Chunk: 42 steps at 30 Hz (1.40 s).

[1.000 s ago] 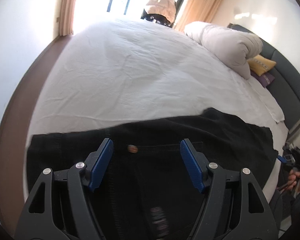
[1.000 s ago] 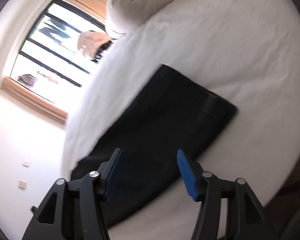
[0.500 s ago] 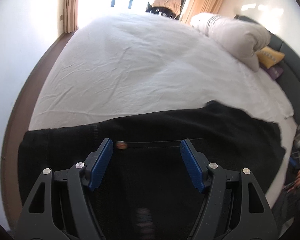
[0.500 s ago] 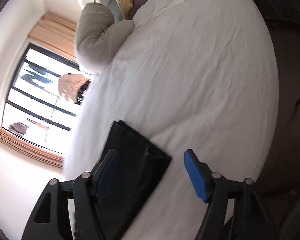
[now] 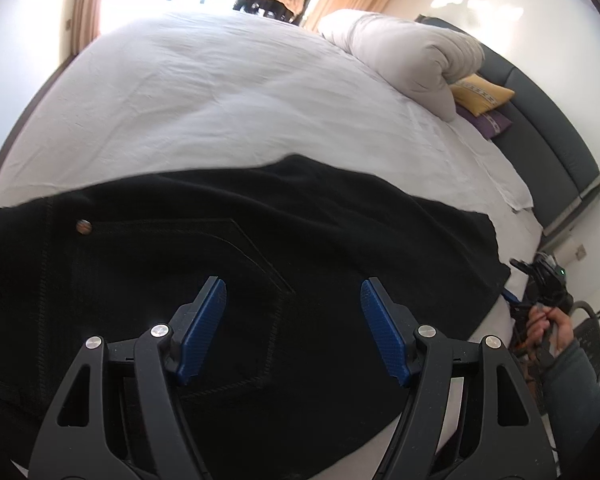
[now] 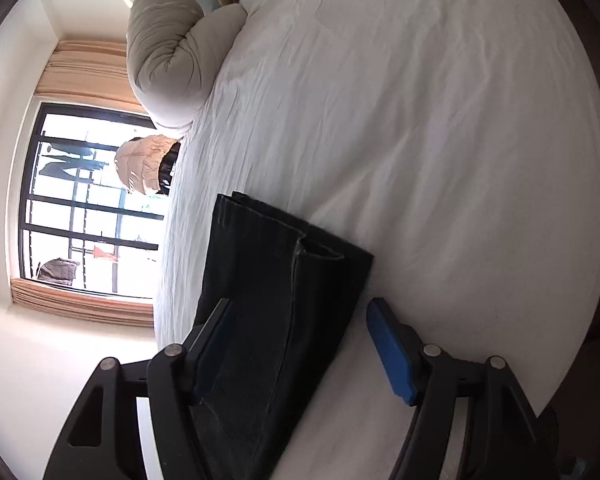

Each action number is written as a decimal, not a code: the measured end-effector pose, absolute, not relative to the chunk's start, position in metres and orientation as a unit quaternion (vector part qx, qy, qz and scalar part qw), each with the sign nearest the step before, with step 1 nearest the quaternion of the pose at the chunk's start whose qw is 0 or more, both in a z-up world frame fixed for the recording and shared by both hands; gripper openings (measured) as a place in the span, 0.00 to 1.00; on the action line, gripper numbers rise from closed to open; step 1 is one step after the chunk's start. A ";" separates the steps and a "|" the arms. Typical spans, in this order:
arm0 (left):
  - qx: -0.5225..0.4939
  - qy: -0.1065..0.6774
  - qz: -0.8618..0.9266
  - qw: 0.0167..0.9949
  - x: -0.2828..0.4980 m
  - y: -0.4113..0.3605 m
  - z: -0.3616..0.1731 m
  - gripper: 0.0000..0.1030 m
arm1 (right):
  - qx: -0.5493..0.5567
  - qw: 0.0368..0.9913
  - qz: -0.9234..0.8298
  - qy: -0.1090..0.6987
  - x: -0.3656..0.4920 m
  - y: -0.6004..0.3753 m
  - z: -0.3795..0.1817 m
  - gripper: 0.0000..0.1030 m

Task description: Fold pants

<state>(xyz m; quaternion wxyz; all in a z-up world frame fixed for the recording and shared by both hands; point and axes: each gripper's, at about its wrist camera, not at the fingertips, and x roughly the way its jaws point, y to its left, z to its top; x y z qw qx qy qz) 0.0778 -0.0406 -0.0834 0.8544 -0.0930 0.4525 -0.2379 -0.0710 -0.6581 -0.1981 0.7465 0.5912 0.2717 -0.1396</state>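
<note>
A pair of black denim pants (image 5: pixel 260 264) lies flat across the near edge of a wide bed covered by a wrinkled white sheet (image 5: pixel 220 92). Over the pants' seat, the left gripper (image 5: pixel 292 320) hovers with its blue-padded jaws spread wide and grasping nothing; a stitched back pocket (image 5: pixel 204 280) lies under it and a small metal rivet (image 5: pixel 83 225) sits beyond its left finger. The right gripper (image 6: pixel 300 344) hangs above the pants' leg end, likewise released, its jaws apart and empty; the left blue pad (image 6: pixel 212 344) is over the dark cloth while the right blue pad (image 6: pixel 388 348) is over bare sheet beside the pants. The two stacked leg hems (image 6: pixel 292 236) point away from this gripper toward the middle of the bed. At the far head end of the bed a rolled beige duvet (image 5: pixel 412 52) rests on the sheet, with a yellow cushion (image 5: pixel 480 94) and a purple cushion (image 5: pixel 494 124) just beside it against a dark grey headboard (image 5: pixel 548 128).
</note>
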 end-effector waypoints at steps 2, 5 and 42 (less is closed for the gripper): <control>-0.093 0.457 -0.246 0.850 0.074 -0.047 -0.085 0.67 | 0.593 0.745 -0.134 0.275 -0.072 -0.662 -0.199 0.68; -0.092 0.460 -0.253 0.846 0.073 -0.055 -0.089 0.67 | 0.610 0.734 -0.133 0.266 -0.081 -0.665 -0.201 0.63; -0.150 0.467 -0.176 0.854 0.082 -0.018 -0.086 1.00 | 0.549 0.768 -0.187 0.270 -0.071 -0.650 -0.182 0.11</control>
